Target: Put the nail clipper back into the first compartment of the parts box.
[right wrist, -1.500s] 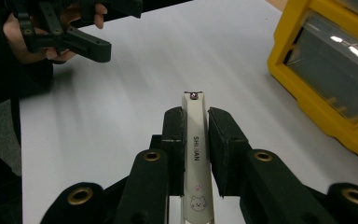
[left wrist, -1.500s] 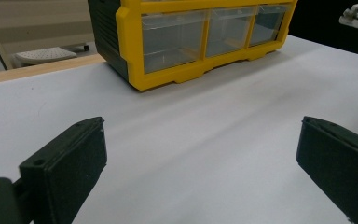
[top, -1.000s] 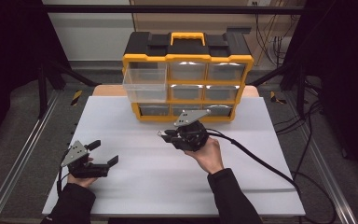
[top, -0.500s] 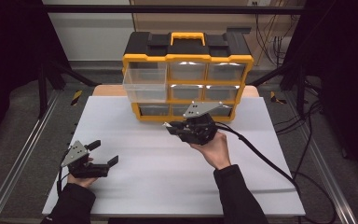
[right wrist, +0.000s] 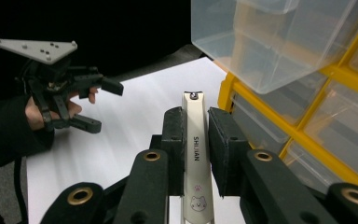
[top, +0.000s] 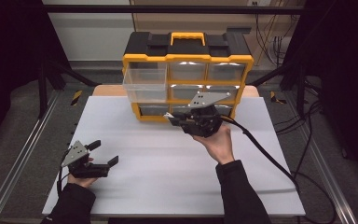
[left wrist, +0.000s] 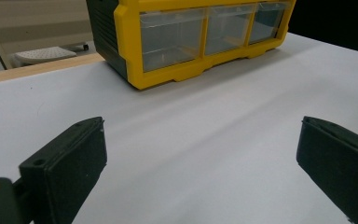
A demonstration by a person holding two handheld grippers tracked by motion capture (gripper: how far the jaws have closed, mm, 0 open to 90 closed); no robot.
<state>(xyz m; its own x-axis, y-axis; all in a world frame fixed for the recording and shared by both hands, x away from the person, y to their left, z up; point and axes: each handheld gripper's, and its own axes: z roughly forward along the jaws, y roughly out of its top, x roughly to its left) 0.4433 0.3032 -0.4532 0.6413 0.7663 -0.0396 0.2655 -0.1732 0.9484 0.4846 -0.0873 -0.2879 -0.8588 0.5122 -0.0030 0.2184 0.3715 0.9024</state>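
Observation:
A yellow and black drawer organizer [top: 186, 58] stands at the back of the white table; its clear top-left drawer [top: 145, 83] is pulled out. My right gripper [top: 173, 118] hovers in front of the bottom row, shut on a white nail clipper [right wrist: 194, 149] that stands up between the fingers. In the right gripper view the pulled-out drawer [right wrist: 270, 42] hangs just above and to the right of the right gripper [right wrist: 195, 116]. My left gripper [top: 104, 153] rests near the table's front left, open and holding nothing. In the left gripper view the left gripper [left wrist: 200, 172] looks toward the organizer [left wrist: 186, 70].
A white sheet [top: 158, 177] covers the table, with a wooden edge behind it. The right gripper's black cable [top: 265, 154] trails across the right side of the table. Metal rails and dark floor lie on both sides.
The right gripper has carried the nail clipper away from the person and slightly right, closer to the organizer's front. The left gripper has stayed put.

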